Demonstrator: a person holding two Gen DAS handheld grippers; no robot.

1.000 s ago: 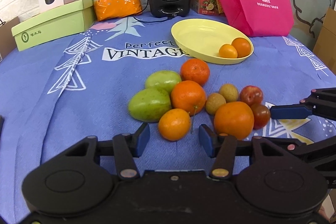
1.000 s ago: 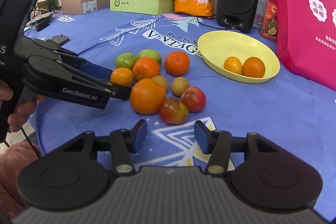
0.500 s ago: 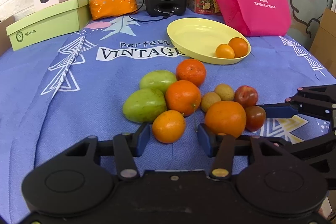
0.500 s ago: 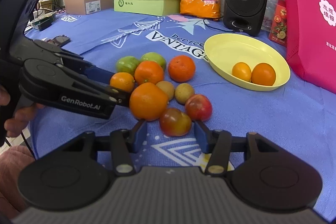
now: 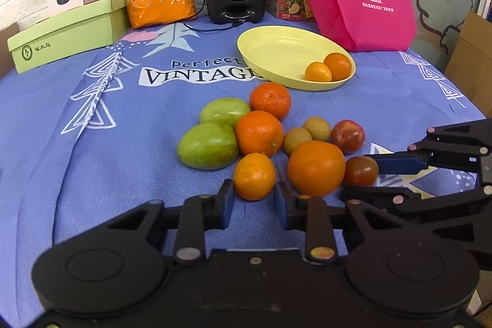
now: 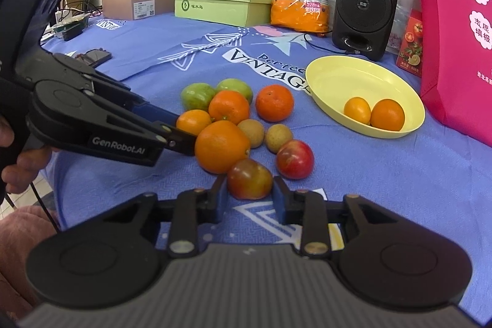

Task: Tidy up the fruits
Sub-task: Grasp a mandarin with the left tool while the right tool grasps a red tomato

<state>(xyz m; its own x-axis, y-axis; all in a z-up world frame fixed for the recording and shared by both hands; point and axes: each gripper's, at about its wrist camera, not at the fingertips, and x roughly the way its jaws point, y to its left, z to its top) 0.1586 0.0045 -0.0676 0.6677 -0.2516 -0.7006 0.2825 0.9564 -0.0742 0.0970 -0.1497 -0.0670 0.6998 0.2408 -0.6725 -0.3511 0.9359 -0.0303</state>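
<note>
Left wrist: left claw [image 5: 252, 199] wide astride small orange [image 5: 254, 176]; right claw [image 6: 249, 196] wide astride dark tomato [image 6: 249, 179], roundish.

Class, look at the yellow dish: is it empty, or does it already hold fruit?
Not empty. The yellow dish holds two small orange fruits at its right end; the rest of it is bare, and the other fruit lies on the cloth.
</note>
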